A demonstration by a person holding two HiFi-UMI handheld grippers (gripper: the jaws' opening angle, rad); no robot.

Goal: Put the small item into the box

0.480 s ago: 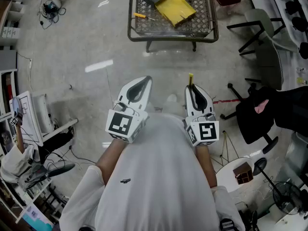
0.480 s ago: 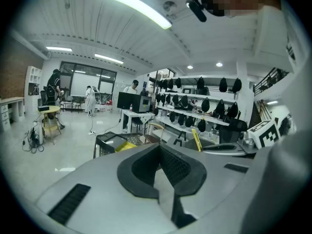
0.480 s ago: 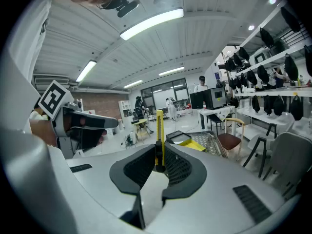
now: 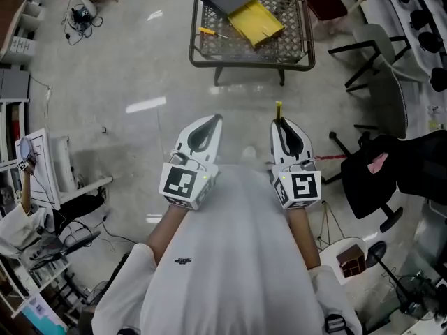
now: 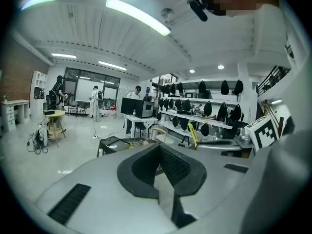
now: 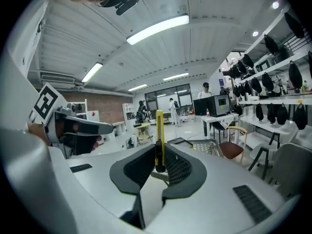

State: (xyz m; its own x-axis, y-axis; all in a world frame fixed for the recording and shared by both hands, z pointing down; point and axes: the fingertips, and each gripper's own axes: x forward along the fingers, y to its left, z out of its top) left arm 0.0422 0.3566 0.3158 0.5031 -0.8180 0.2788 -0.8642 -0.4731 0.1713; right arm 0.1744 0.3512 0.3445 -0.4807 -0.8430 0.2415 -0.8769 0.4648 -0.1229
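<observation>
left gripper (image 4: 211,121) near the body, jaws together, nothing between | right gripper (image 4: 280,123) just beside it on the right, jaws clamped on small yellow item (image 6: 158,126), held upright | far: mesh table (image 4: 251,65) with yellow box (image 4: 255,19) on it

Standing here, I can't read a single word, number or brand. The marker cube at 8 o'clock (image 4: 183,184) and the marker cube at 4 o'clock (image 4: 302,187) carry only black-and-white square patterns, not letters. The small dark mark (image 4: 182,261) on the white shirt at 7 o'clock is too tiny to make out. Papers on the shelves at 9 o'clock are illegible.
</observation>
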